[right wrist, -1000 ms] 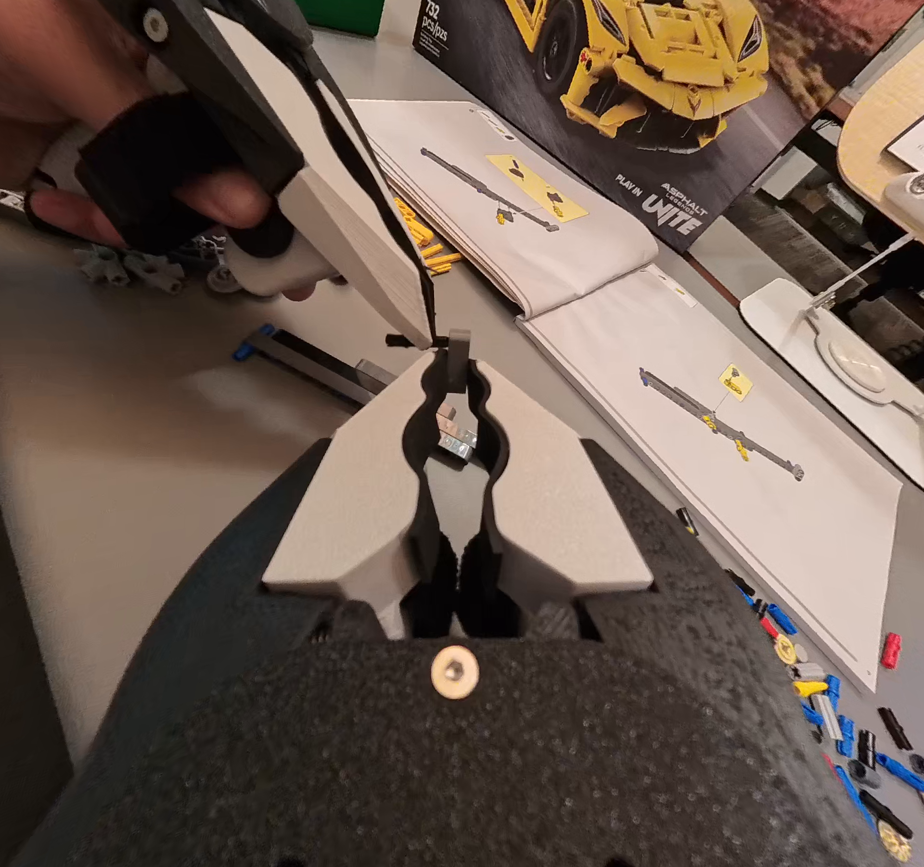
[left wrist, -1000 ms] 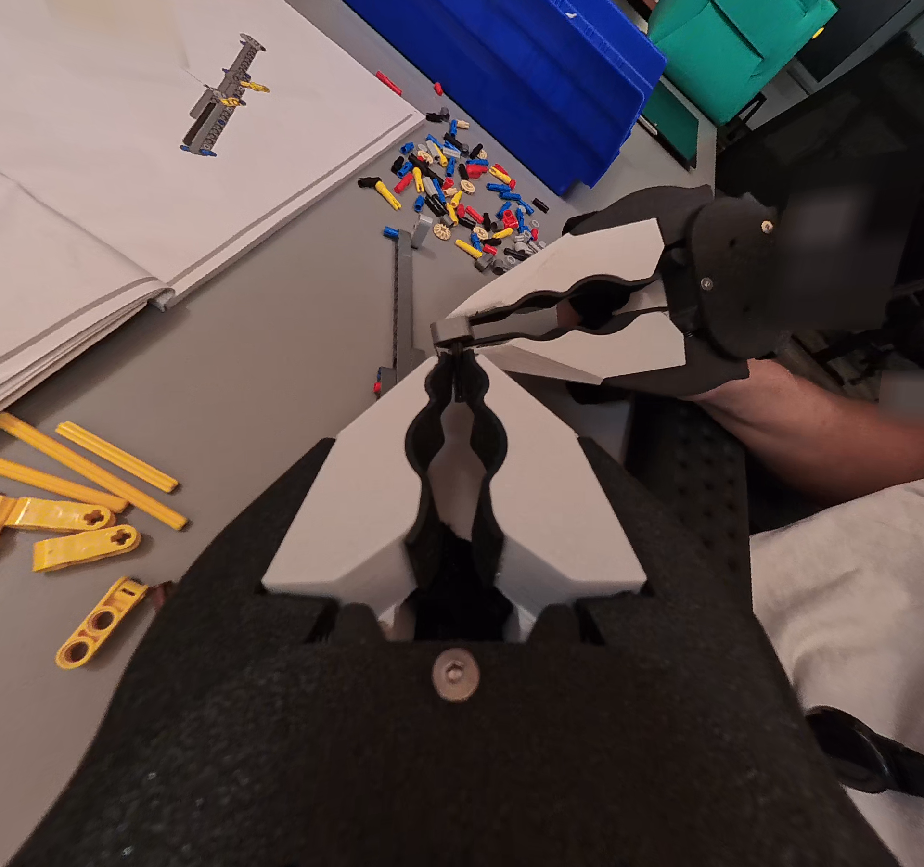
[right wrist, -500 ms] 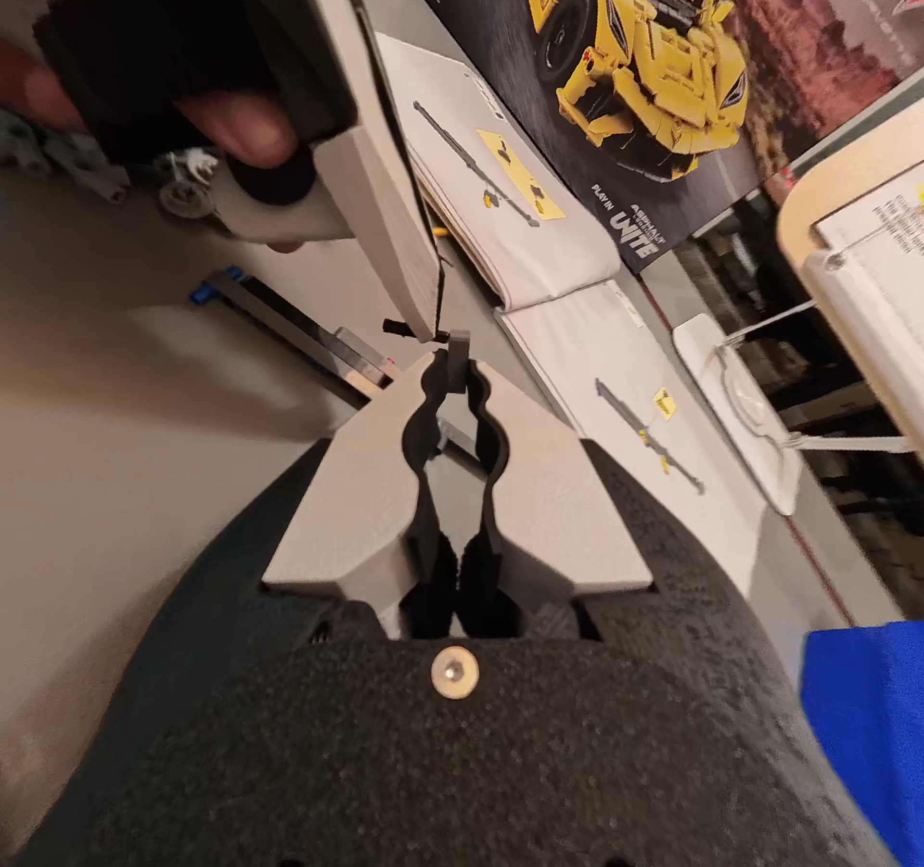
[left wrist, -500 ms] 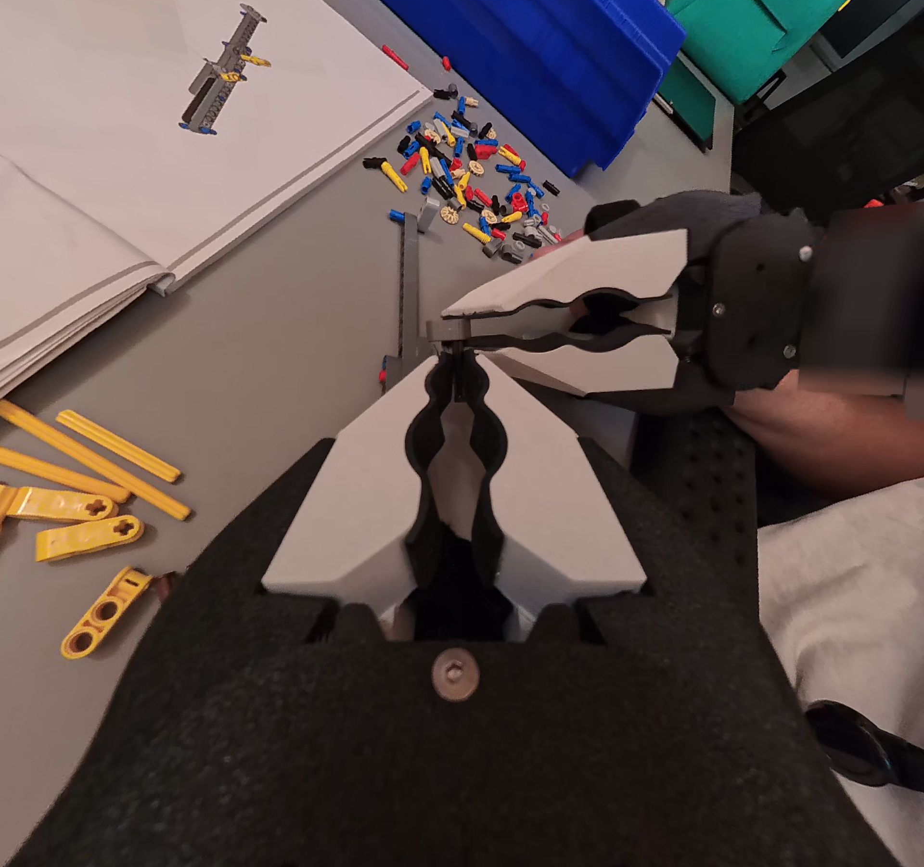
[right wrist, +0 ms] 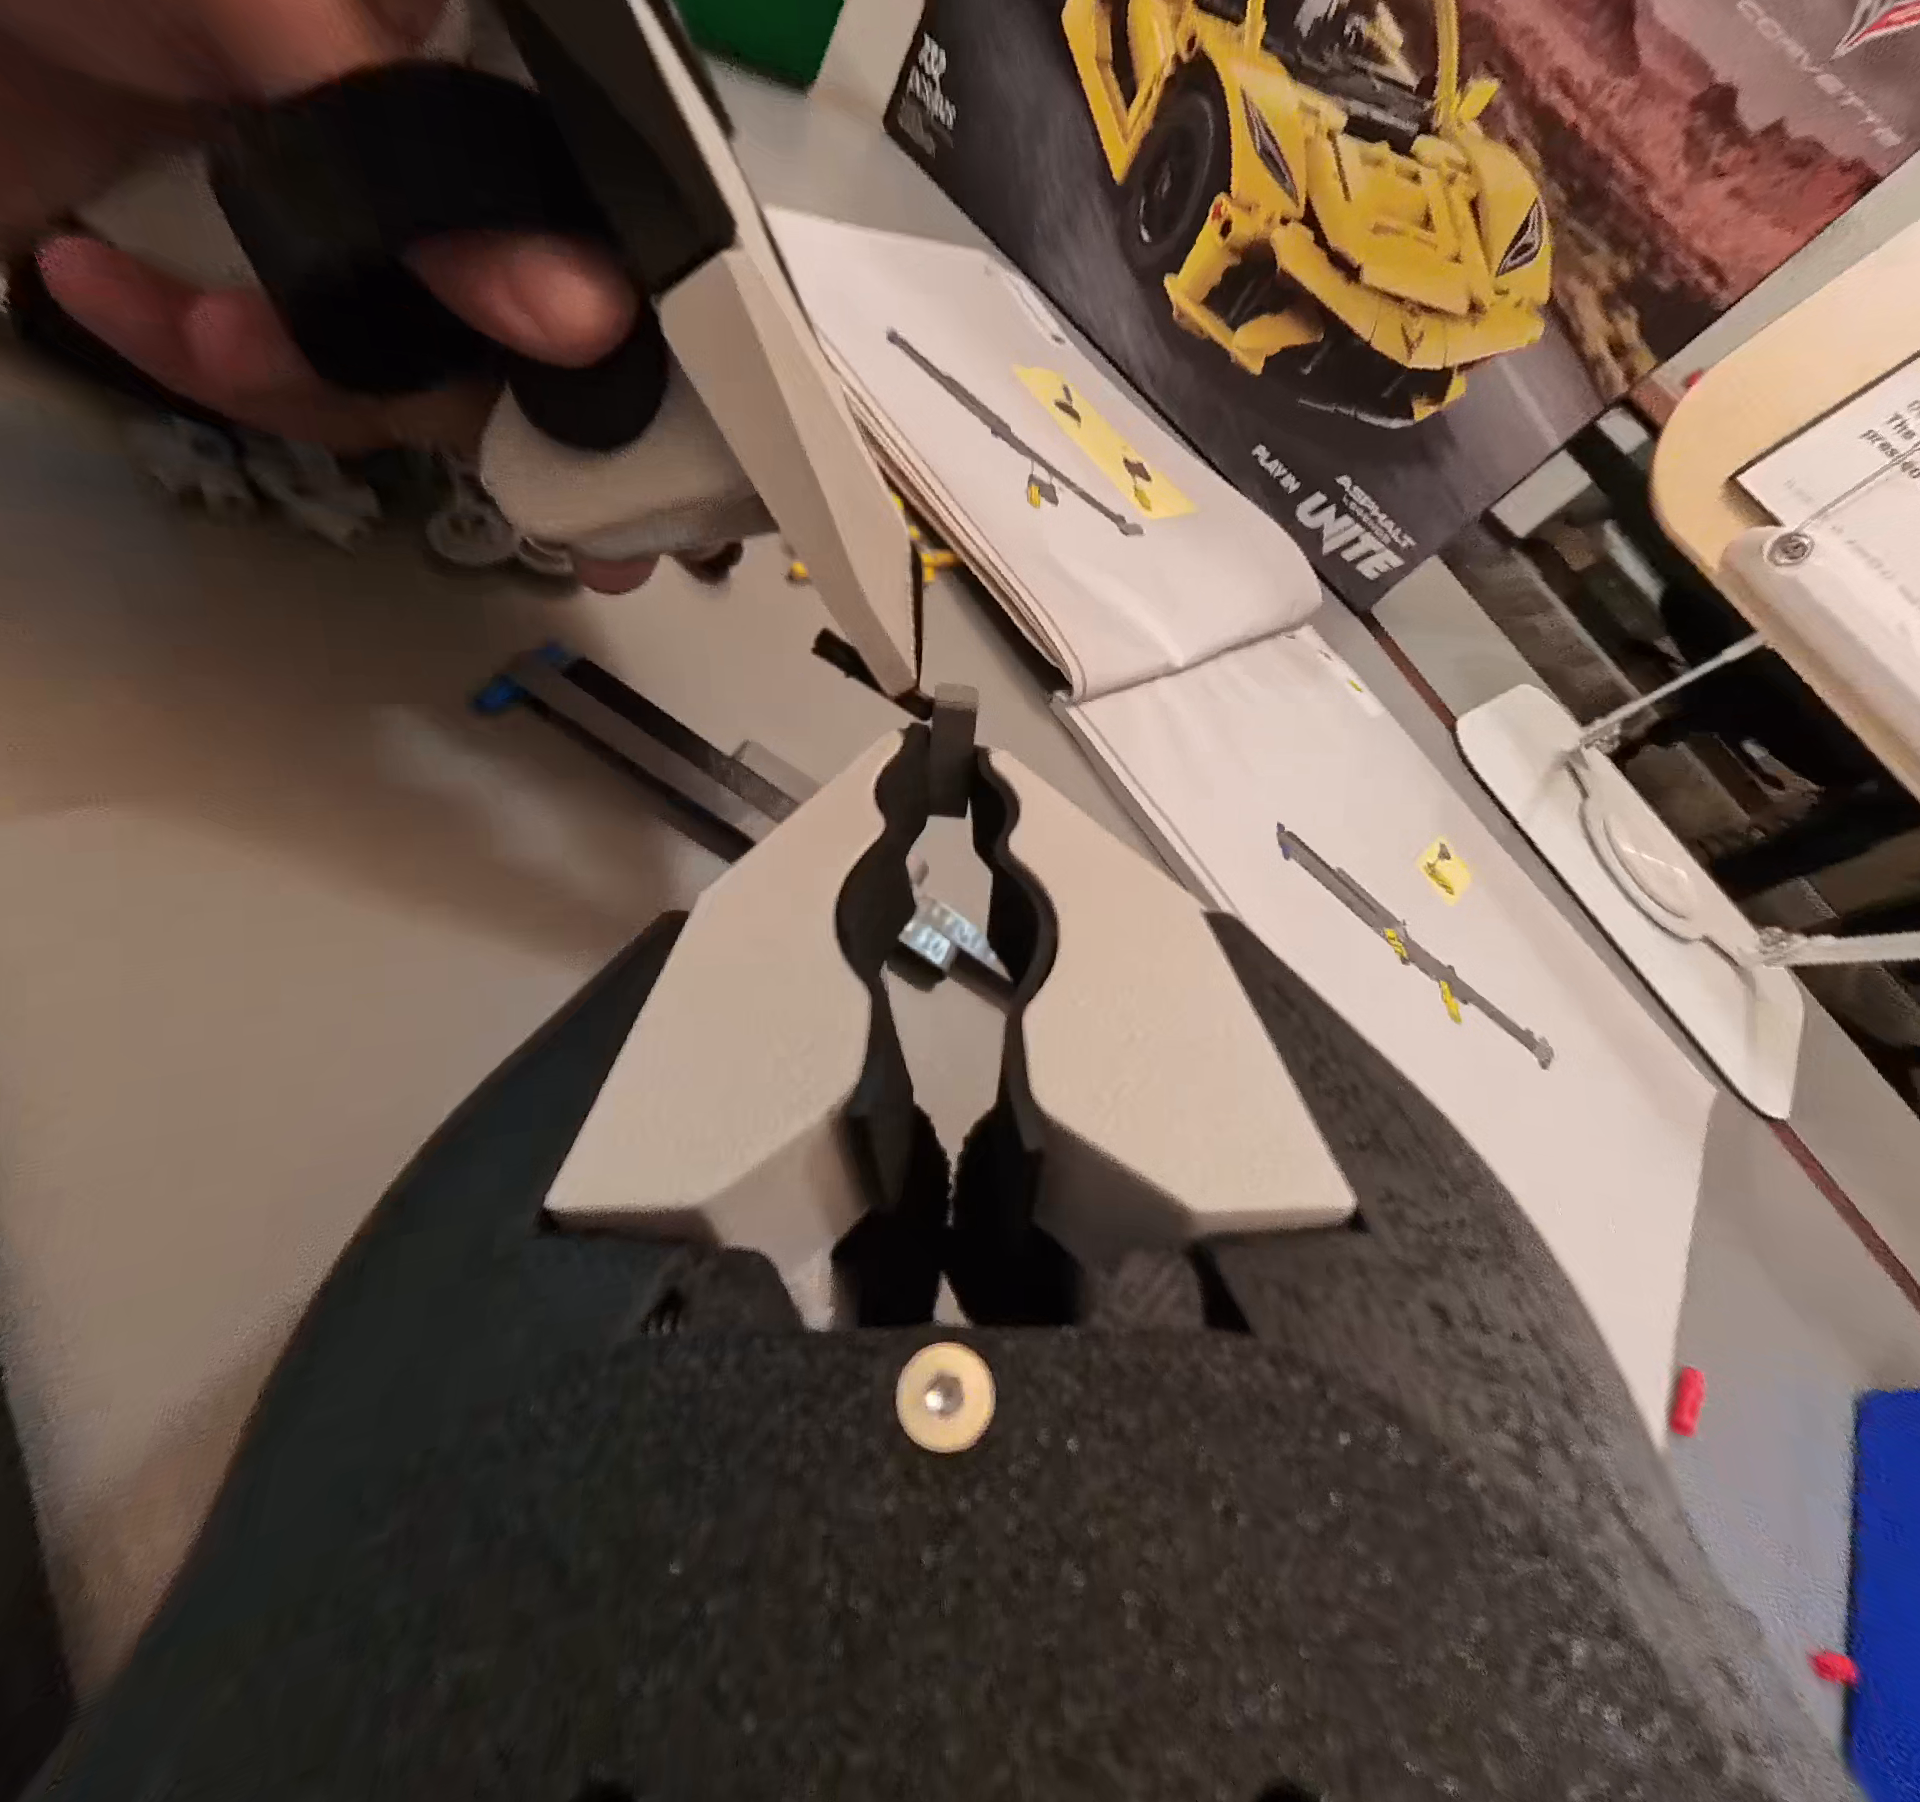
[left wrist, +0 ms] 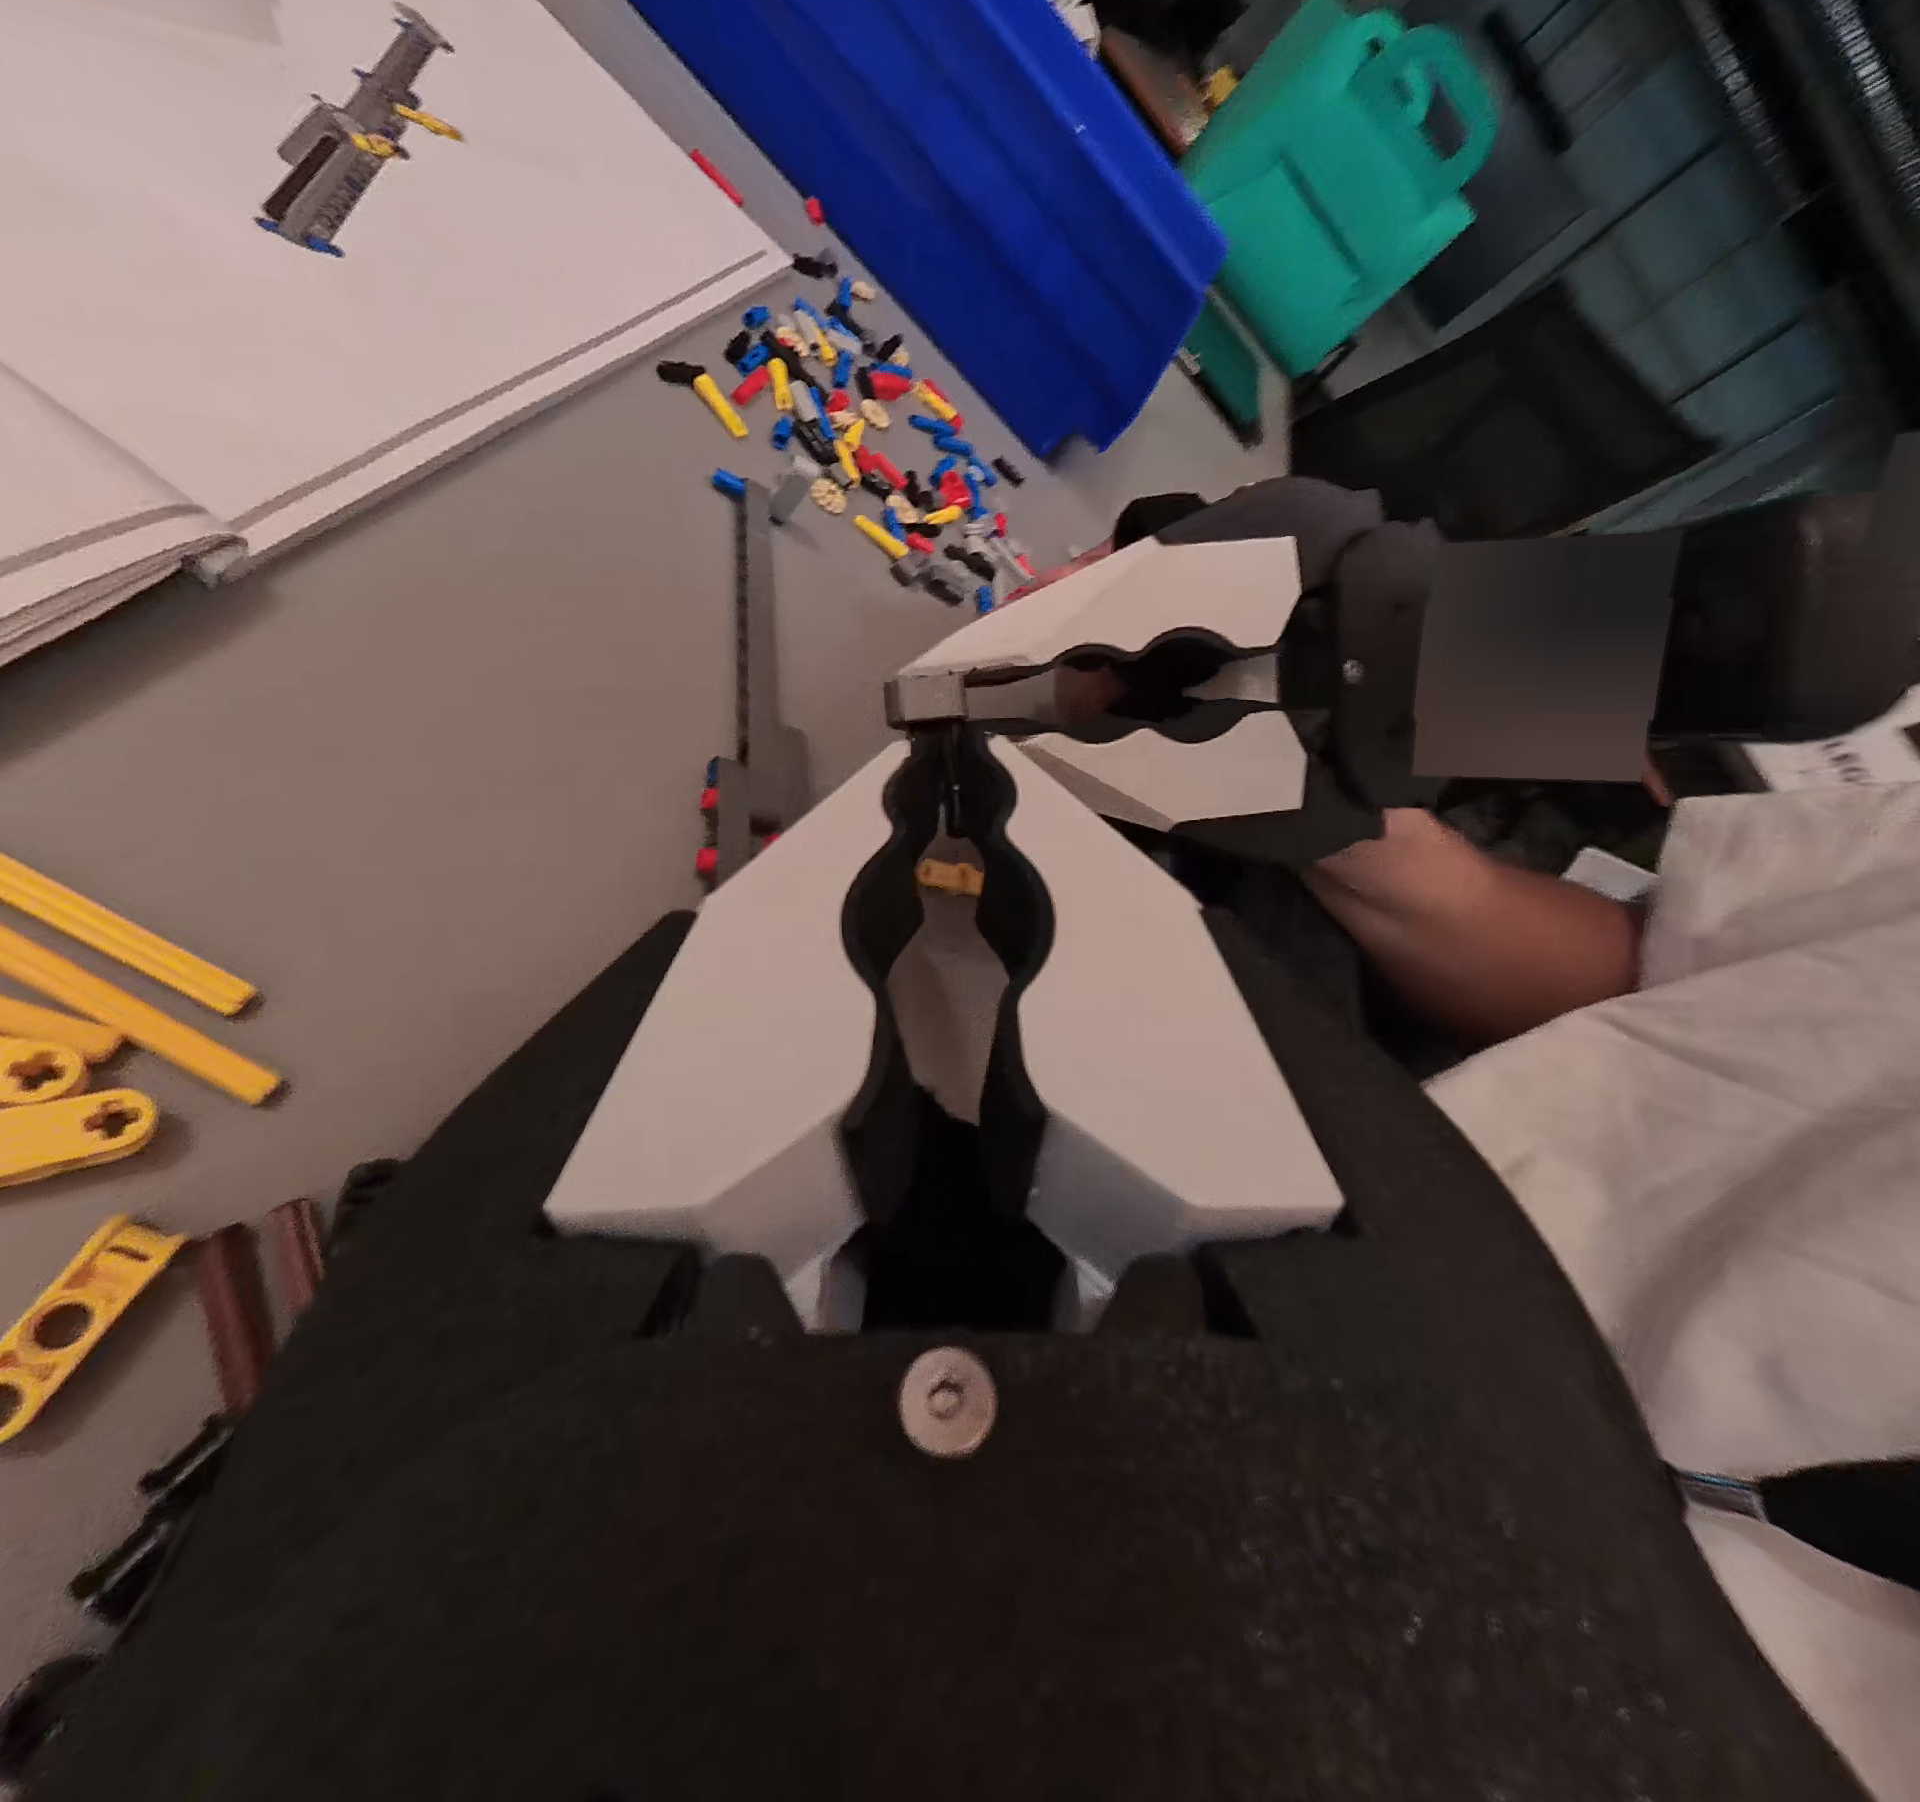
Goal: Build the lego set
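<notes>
My left gripper (left wrist: 951, 765) is shut on a small black pin (left wrist: 952, 796). My right gripper (right wrist: 940, 750) is shut on a small dark grey piece (right wrist: 954, 744), which also shows in the left wrist view (left wrist: 928, 698). The two grippers meet tip to tip above the table, and the pin's end touches the grey piece. In the right wrist view the left gripper (right wrist: 902, 677) comes in from the upper left with the pin (right wrist: 831, 656) sticking out of its tip. A long grey beam assembly (left wrist: 756, 651) lies on the table below them and also shows in the right wrist view (right wrist: 644, 744).
A pile of small coloured parts (left wrist: 862, 443) lies beside a blue bin (left wrist: 914, 142). Yellow beams (left wrist: 104, 1025) lie at the left. The open instruction booklet (left wrist: 312, 246) (right wrist: 1351, 869) lies beyond, with the set's box (right wrist: 1403, 142) behind it. A person's forearm (left wrist: 1455, 921) is at the right. Less than 4 cm separates the two grippers' tips.
Both grippers stay shut and tip to tip. They have tilted and shifted a little together, so both views have swung. The beam on the table has not moved.
</notes>
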Motion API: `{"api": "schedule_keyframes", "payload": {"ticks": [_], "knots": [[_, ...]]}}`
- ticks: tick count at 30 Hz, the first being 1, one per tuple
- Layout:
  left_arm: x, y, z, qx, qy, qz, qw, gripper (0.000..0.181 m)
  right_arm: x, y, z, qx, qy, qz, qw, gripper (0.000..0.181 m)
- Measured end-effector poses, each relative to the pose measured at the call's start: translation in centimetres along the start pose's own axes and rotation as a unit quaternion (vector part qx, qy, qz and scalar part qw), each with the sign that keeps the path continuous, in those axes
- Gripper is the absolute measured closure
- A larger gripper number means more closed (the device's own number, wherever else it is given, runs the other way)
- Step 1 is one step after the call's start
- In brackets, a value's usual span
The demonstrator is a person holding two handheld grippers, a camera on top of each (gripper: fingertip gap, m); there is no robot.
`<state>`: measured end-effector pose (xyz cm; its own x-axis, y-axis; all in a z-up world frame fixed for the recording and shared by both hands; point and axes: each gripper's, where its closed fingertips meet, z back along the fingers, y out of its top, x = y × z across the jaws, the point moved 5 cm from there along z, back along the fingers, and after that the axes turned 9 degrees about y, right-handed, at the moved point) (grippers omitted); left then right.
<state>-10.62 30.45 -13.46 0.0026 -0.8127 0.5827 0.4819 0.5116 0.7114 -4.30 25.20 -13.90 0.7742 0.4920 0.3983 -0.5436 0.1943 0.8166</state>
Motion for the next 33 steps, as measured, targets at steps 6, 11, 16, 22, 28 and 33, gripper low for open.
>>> {"api": "schedule_keyframes", "payload": {"ticks": [6, 11, 16, 22, 28, 33], "knots": [[0.4, 0.7, 0.6, 0.028, -0.076, 0.066, 0.995, 0.179, 0.3, 1.0, 0.6, 0.047, -0.008, -0.014, 0.999, 0.174], [0.7, 0.8, 0.5, 0.048, -0.065, 0.054, 0.995, 0.179, 0.6, 1.1, 0.7, 0.058, 0.014, -0.098, 0.993, 0.174], [1.0, -0.8, 0.7, 0.004, 0.001, -0.031, 0.999, 0.179, 1.3, 0.2, 0.9, 0.045, -0.003, -0.089, 0.995, 0.174], [2.3, -6.1, -0.7, -0.140, 0.096, -0.219, 0.961, 0.178, 2.1, -0.6, 1.1, 0.028, -0.024, -0.090, 0.995, 0.174], [2.5, -7.4, -1.2, -0.162, 0.111, -0.269, 0.943, 0.178, 1.6, -0.9, 0.8, 0.012, -0.018, -0.074, 0.997, 0.174], [2.9, -7.8, -1.1, -0.165, 0.109, -0.294, 0.935, 0.171, 1.6, -0.9, 0.8, 0.016, -0.011, -0.083, 0.996, 0.174]]}}
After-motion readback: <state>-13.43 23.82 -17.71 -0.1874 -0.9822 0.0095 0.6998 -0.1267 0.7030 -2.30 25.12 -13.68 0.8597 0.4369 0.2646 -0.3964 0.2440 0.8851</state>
